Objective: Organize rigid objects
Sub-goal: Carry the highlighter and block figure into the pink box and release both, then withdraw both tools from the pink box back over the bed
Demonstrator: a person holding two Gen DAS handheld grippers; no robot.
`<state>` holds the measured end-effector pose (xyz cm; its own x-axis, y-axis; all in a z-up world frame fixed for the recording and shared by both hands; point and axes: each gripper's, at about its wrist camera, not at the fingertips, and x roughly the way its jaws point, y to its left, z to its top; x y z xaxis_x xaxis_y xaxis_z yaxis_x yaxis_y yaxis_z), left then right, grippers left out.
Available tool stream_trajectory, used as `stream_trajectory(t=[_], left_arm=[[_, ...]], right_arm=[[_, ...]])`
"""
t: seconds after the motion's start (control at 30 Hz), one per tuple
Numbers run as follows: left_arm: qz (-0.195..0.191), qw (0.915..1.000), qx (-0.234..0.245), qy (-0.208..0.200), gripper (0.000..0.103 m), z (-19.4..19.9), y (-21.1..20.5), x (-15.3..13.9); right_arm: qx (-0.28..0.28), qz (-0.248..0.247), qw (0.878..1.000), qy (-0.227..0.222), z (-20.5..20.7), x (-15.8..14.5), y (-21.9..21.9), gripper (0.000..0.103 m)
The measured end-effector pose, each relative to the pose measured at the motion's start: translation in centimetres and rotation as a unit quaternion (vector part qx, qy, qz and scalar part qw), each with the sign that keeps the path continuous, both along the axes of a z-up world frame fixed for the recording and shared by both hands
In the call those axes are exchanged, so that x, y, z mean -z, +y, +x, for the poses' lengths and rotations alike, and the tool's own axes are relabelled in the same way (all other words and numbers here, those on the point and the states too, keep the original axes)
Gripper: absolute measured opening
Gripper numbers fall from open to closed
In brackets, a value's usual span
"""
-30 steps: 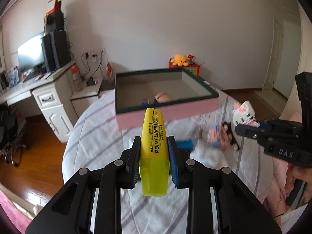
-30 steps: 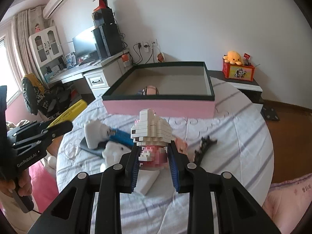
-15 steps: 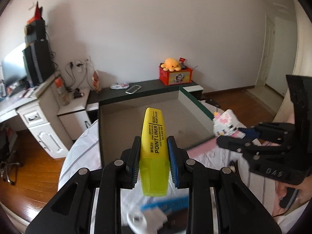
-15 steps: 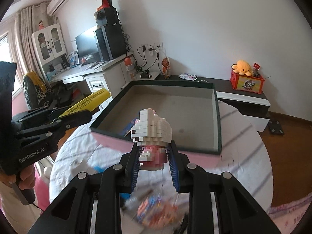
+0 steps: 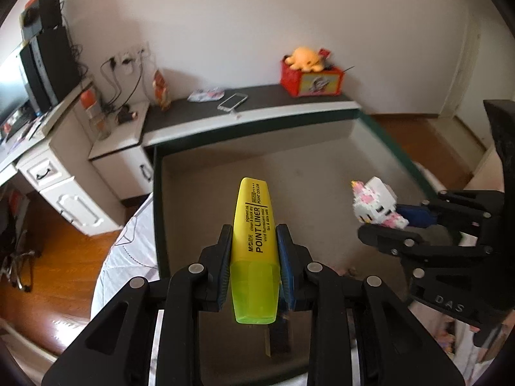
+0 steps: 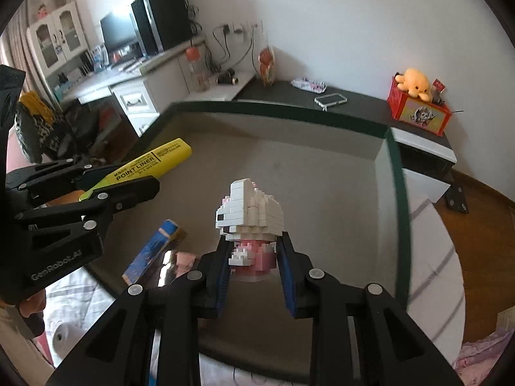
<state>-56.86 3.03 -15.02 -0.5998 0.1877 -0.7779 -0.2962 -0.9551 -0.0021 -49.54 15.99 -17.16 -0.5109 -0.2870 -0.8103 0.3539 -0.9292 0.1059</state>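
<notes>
My left gripper [image 5: 254, 244] is shut on a yellow highlighter [image 5: 254, 241] marked POINT LINER and holds it above the open box [image 5: 322, 167]. My right gripper [image 6: 252, 251] is shut on a white and pink brick figure [image 6: 249, 215], also above the box [image 6: 322, 173]. The highlighter [image 6: 145, 167] and left gripper [image 6: 125, 186] show at the left of the right wrist view. The figure [image 5: 376, 202] and right gripper [image 5: 386, 225] show at the right of the left wrist view. A blue flat item [image 6: 154, 251] lies in the box.
The box has a dark green rim [image 6: 396, 173] and rests on a striped white cloth [image 6: 431, 247]. Beyond it stands a low dark shelf [image 5: 257, 103] with a phone [image 5: 232, 101] and a red box with an orange plush [image 5: 310, 74]. A white desk [image 5: 58, 167] is at left.
Both grippers have moved forward from over the cloth to above the box interior, each still holding its object. The box now fills the views.
</notes>
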Motion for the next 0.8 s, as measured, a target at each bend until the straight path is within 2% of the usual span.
stream_trajectory(t=[0.2,0.37,0.4,0.43,0.47,0.5,0.53,0.57,0.7,0.8], left_arm=[[-0.011,0.9996,-0.013,-0.025,0.027,-0.7,-0.4,2.2],[-0.006,0.9997,-0.019,-0.016,0.028,-0.4,-0.5,2.2],[-0.002,0.9996,-0.022,-0.017,0.035,-0.3,-0.6,2.1],[0.003,0.9996,-0.023,-0.017,0.05,-0.1,-0.8,1.9],[0.004,0.9996,-0.025,-0.012,0.056,0.3,-1.0,1.7],[0.002,0.9996,-0.028,-0.002,0.064,0.7,-1.2,1.4],[0.002,0.9995,-0.03,0.004,0.067,1.1,-1.5,1.0],[0.005,0.9995,-0.03,0.008,0.068,1.6,-1.6,0.7],[0.019,0.9986,-0.042,0.024,0.083,4.3,-2.8,-0.9],[0.023,0.9979,-0.045,0.04,0.087,6.6,-3.5,-2.3]], right_arm=[[-0.002,0.015,0.999,-0.034,-1.4,1.6,-0.5,0.028],[0.004,0.01,0.999,-0.041,-1.4,2.0,-0.4,0.03],[0.007,0.007,0.999,-0.038,-1.1,1.9,-0.2,0.031],[0.009,0.003,0.999,-0.033,-1.0,1.6,-0.3,0.039],[0.011,0.001,1.0,-0.028,-1.0,1.5,-0.3,0.049],[0.017,0.0,1.0,-0.021,-0.6,1.1,-0.1,0.054],[0.021,-0.001,1.0,-0.015,-0.6,0.7,0.0,0.058],[0.023,-0.005,1.0,-0.007,-0.2,0.3,0.3,0.058],[0.028,-0.015,0.999,0.015,1.6,-1.5,1.1,0.06],[0.028,-0.014,0.999,0.038,3.7,-3.0,1.2,0.069]])
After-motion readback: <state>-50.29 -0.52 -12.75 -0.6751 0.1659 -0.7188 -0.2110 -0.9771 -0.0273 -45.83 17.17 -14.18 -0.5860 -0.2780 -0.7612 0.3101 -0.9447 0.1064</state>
